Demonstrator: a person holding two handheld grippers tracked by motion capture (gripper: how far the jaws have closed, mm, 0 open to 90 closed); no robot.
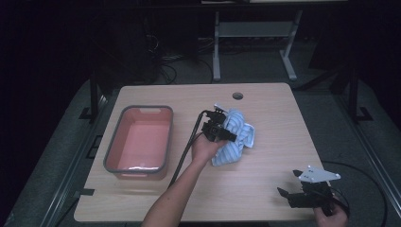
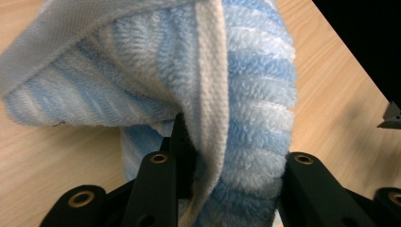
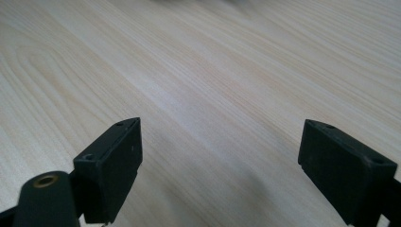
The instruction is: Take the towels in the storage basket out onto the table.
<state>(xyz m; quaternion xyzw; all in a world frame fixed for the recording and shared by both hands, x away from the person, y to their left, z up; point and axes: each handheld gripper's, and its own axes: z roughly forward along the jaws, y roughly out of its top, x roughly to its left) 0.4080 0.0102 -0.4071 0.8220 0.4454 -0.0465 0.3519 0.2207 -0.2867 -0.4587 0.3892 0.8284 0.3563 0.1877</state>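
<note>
The table (image 1: 265,109) carries an empty pink bin (image 1: 140,140) at nine o'clock. The striped blue towel (image 1: 235,137) lies centre, not binned yet. My left claw (image 1: 222,130) clenches its fold; my right claw (image 1: 289,188) gapes, idle.

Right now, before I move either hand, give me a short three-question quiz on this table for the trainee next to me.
1. True or false: the left gripper is shut on the blue striped towel.
2. Which side of the towel is the pink tub on in the high view? A) left B) right C) behind it
3. Fill in: the right gripper has its jaws ____ with only bare table between them.

Key:
1. True; in the left gripper view a fold of the towel sits pinched between the jaws.
2. A
3. Open
</note>
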